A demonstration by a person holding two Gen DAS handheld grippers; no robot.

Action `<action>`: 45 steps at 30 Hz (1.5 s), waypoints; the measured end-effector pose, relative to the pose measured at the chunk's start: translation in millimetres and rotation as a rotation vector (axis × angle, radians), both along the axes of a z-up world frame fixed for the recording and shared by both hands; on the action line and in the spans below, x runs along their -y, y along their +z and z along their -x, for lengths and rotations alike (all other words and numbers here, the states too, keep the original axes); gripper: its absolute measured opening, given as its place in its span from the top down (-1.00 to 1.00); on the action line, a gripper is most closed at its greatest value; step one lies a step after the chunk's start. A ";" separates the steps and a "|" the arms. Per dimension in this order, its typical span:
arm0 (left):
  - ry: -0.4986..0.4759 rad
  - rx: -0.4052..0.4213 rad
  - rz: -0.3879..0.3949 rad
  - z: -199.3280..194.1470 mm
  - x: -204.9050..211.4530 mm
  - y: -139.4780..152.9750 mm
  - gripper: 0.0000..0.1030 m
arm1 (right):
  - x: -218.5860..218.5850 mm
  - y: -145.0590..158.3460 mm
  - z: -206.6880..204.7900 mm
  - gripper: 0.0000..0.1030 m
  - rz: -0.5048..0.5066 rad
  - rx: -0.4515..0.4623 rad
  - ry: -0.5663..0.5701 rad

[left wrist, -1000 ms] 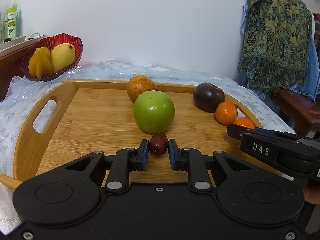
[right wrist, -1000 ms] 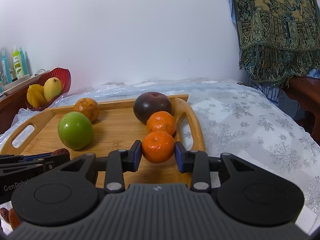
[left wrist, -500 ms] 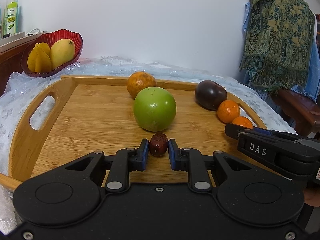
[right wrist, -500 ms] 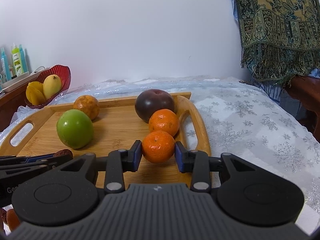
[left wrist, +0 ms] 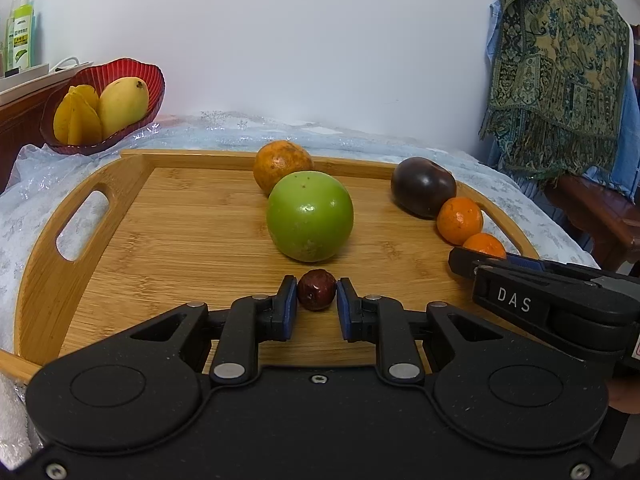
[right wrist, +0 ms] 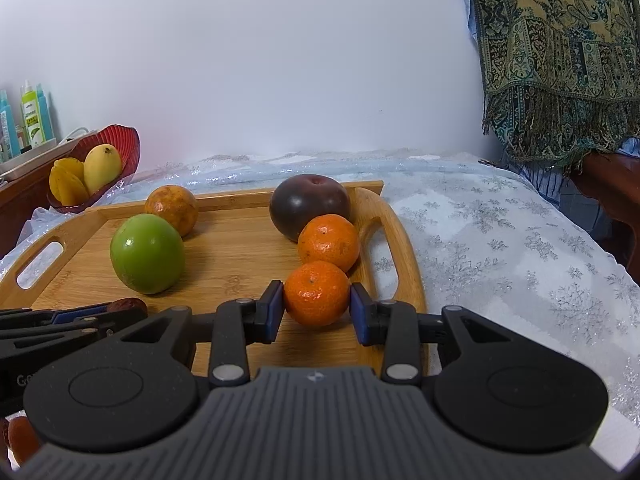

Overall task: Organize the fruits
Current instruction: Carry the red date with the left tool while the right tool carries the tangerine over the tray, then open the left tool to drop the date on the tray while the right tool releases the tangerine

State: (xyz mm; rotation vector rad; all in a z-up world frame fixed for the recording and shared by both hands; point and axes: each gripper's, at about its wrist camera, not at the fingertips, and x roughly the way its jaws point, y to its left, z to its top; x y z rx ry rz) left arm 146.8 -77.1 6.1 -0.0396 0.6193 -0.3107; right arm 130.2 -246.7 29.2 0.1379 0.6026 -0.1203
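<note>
Jaws of the left gripper [left wrist: 317, 295] clamp the 1 dark red date [left wrist: 316, 290] on the tray [left wrist: 192, 232]; right gripper [right wrist: 317, 307] jaws clamp the near tangerine [right wrist: 317, 293] centrally.

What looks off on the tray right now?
Nothing spilled or damaged. The fruits sit in two rows on the tray. Only oddity: the orange fruit behind the green one has brown, blotchy skin.

Soft, even daylight filled both views; the green fruit [left wrist: 310, 216] carried a small glare spot, shadows stayed faint, and fisheye bending darkened every corner.
</note>
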 end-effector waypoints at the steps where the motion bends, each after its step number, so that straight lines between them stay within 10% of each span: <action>1: -0.001 0.001 -0.002 0.0 0.7 0.0 0.60 | -0.1 -0.3 -0.2 0.16 0.000 -0.001 0.001; 16: -0.004 0.002 -0.011 2.5 2.1 1.7 0.56 | -1.6 -0.8 1.0 -0.08 0.001 0.003 -0.003; 45: 0.042 -0.005 -0.070 44.5 -33.6 25.1 -0.42 | -17.8 14.2 59.0 -0.72 -0.008 0.096 0.018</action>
